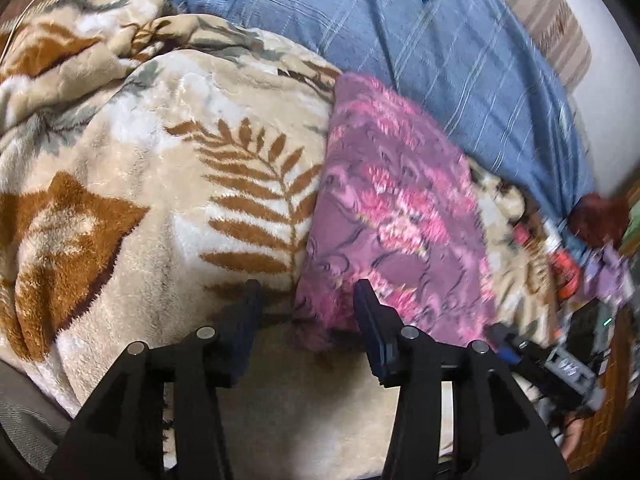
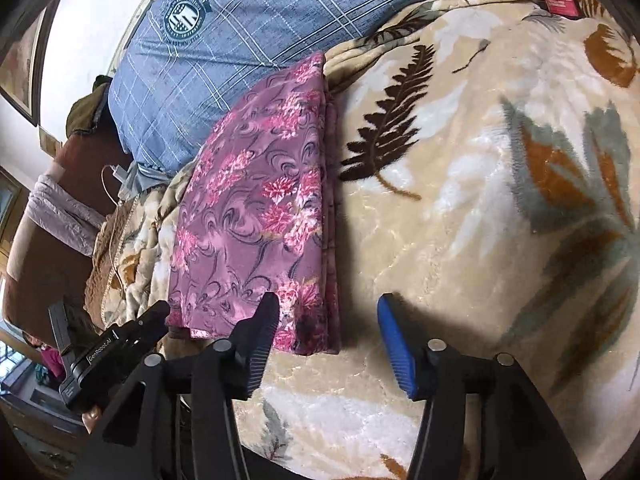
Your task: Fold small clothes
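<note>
Purple floral cloth (image 2: 256, 208) folded on fleece blanket (image 2: 460, 208), blurred in left view; both jaws released.

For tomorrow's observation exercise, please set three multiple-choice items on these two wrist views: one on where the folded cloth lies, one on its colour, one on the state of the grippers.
1. Where does the folded cloth lie?
A. On the leaf-patterned blanket, next to the blue checked pillow
B. On a wooden chair
C. Inside a basket

2. What colour is the folded cloth?
A. Plain green
B. Purple with pink flowers
C. Yellow stripes

3. How do the left gripper and the right gripper stand?
A. Both clamped on the cloth
B. One holds the pillow
C. Both open, nothing held

Answers: 1 A, the cloth rests on the blanket at the pillow's edge. 2 B, pink blooms show on a purple ground. 3 C, a clear gap shows between each pair of fingers, with no pad pressing cloth.
</note>
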`<state>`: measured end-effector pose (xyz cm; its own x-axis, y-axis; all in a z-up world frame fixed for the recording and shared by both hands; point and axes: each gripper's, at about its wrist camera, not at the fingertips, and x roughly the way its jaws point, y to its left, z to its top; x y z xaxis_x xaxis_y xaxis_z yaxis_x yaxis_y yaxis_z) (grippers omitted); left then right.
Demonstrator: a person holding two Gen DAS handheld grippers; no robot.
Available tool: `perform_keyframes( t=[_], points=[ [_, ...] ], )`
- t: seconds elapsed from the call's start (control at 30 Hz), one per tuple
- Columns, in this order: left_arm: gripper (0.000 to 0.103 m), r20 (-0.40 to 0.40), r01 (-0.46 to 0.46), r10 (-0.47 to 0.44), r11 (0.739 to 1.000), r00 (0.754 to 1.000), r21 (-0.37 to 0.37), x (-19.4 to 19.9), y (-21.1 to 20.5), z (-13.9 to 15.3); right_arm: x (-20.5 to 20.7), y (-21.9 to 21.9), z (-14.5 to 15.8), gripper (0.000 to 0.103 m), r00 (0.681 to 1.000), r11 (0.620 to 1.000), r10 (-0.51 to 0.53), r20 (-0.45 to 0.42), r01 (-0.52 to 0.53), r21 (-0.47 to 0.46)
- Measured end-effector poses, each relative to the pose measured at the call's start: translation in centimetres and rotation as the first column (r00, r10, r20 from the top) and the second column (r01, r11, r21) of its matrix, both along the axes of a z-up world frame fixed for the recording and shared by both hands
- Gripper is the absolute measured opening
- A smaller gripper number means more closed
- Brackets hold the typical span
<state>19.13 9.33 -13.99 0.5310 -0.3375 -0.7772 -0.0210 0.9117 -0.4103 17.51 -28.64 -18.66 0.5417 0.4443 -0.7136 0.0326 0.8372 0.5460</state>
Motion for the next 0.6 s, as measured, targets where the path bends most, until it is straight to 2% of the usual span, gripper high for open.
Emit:
perform_keyframes(
  t=[0.1, 0.23, 0.33, 0.43, 0.53, 0.6],
  points=[
    [0.045, 0.004, 0.01, -0.01, 0.997, 1.0, 0.07, -0.3, -0.8, 0.1, -0.1, 0.6, 0.3, 0.057, 1.0, 0.999, 0.008, -0.001, -0.008, -0.037],
    [0.051, 0.062, -0.005, -0.006, 0.984, 0.998, 0.178, -2.0, -1.4, 2.0, -1.0, 0.4, 1.1, 0.057, 0.999, 0.998, -0.028, -0.043, 0.025, -0.059],
    [0.059, 0.109, 0.003, -0.03, 0.969, 0.994, 0.247, -4.1, -2.2, 4.1, -2.8, 0.7, 2.6, 0.06, 0.995, 0.987, -0.067, -0.073, 0.056, -0.152],
    [0.064, 0.158, -0.018, -0.033, 0.951, 0.987, 0.308, -6.6, -2.9, 6.3, -4.4, 1.5, 4.7, 0.06, 0.997, 0.975, -0.054, -0.049, 0.042, -0.216],
    [0.064, 0.263, -0.051, -0.058, 0.92, 0.963, 0.39, -9.1, -3.8, 9.0, -6.2, 2.5, 7.7, 0.061, 0.999, 0.968, -0.038, 0.003, 0.038, -0.25],
    [0.064, 0.296, -0.061, -0.073, 0.906, 0.952, 0.419, -10.1, -4.3, 10.4, -7.2, 2.9, 9.5, 0.064, 0.998, 0.964, -0.038, 0.041, 0.048, -0.261]
  ],
)
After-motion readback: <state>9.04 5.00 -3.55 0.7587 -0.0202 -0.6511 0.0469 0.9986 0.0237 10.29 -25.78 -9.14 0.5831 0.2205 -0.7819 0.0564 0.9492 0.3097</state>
